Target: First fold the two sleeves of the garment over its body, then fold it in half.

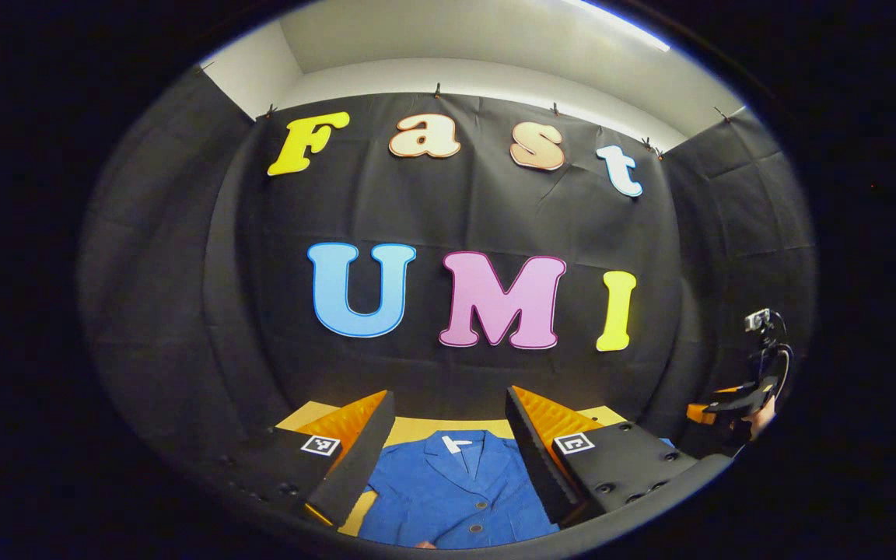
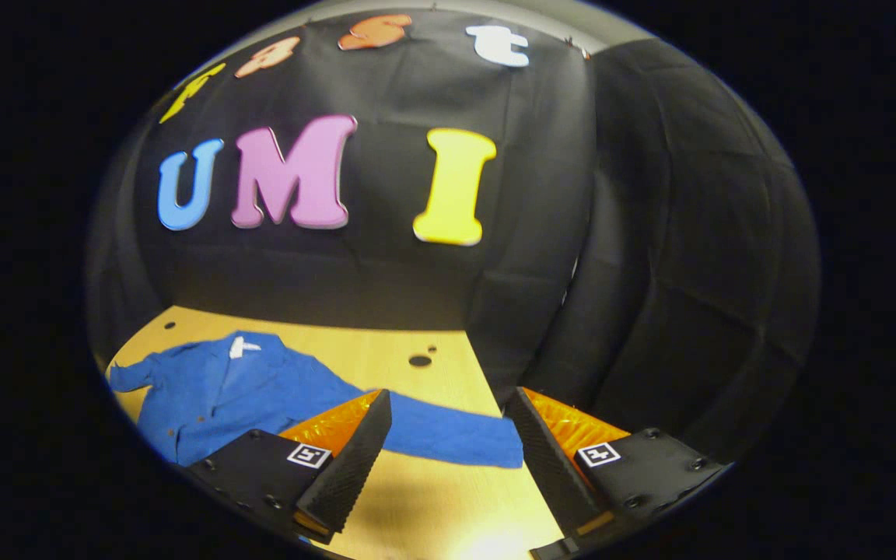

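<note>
Nothing folded yet: blue jacket (image 2: 261, 397) spread flat on the wooden table (image 2: 386, 342), collar between the spread, empty fingers of the left gripper (image 1: 448, 459), one sleeve (image 2: 448, 439) stretched between the parted, empty fingers of the right gripper (image 2: 448, 459), everything left.

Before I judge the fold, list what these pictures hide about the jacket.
- Jacket hem: left gripper view, cut off by the bottom edge.
- Both sleeves there: behind the left gripper fingers.
- Near sleeve's upper part: right gripper view, behind the right gripper's finger.
- Far sleeve: cuff at the edge.
</note>
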Motion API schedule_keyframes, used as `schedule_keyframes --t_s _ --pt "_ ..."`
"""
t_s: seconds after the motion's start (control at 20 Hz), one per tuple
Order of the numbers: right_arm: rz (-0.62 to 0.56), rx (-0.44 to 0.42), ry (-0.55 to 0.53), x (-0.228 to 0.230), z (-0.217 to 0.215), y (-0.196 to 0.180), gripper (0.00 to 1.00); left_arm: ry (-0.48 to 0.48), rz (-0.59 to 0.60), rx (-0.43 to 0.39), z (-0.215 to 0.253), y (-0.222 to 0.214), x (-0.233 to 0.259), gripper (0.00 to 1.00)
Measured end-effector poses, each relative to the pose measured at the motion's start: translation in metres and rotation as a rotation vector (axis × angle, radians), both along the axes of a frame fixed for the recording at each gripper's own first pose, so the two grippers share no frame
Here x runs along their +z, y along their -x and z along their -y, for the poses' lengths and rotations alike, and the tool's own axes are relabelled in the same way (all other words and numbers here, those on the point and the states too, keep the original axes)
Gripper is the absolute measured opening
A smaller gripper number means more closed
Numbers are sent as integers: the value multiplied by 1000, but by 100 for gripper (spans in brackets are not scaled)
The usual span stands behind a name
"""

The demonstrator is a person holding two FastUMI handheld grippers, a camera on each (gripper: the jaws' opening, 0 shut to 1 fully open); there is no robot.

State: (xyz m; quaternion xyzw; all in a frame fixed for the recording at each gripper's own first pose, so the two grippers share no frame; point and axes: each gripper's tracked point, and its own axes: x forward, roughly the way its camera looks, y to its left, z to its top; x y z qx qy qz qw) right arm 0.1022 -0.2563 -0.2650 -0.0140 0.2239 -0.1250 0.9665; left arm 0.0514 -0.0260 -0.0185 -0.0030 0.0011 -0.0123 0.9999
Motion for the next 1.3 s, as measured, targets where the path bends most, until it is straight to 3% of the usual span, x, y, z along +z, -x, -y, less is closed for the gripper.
schedule_keyframes --t_s 0.05,0.2,0.25,0.3,0.5,0.65,0.75,0.8,0.85,0.9,0.95,1.0,1.1,1.3 --pt "-38 -22 -23 -24 12 -7 99 -7 -3 4 5 -8 2 82" --pt "-172 -106 -121 -98 49 -19 100 -16 -61 25 28 -37 -13 81" --pt "-202 -131 -141 -118 62 -22 95 -20 -98 39 36 -46 -22 82" --pt "-232 -148 -160 -136 74 -26 100 -20 -133 51 45 -55 -32 82" --pt "-369 -194 -231 -203 93 -26 100 -14 -198 53 78 -77 -52 82" --pt "-400 -223 -288 -219 103 -24 94 -59 -205 65 88 -85 -54 82" --pt "-397 -227 -276 -221 109 -26 75 -70 -214 62 95 -91 -56 82" --pt "-400 -230 -280 -221 110 -25 83 -71 -217 60 98 -94 -57 82" --pt "-400 -235 -296 -221 109 -26 73 -71 -218 56 102 -98 -57 82" --pt "-403 -252 -315 -221 110 -24 83 -70 -216 48 106 -101 -57 82" --pt "-391 -265 -324 -222 113 -26 75 -72 -216 39 111 -104 -57 82" --pt "-400 -262 -325 -224 112 -24 82 -77 -215 29 115 -105 -58 82" --pt "-399 -280 -293 -221 115 -23 77 -88 -205 6 123 -108 -55 82" --pt "-403 -282 -251 -221 105 -24 32 -118 -183 -5 121 -109 -48 82"
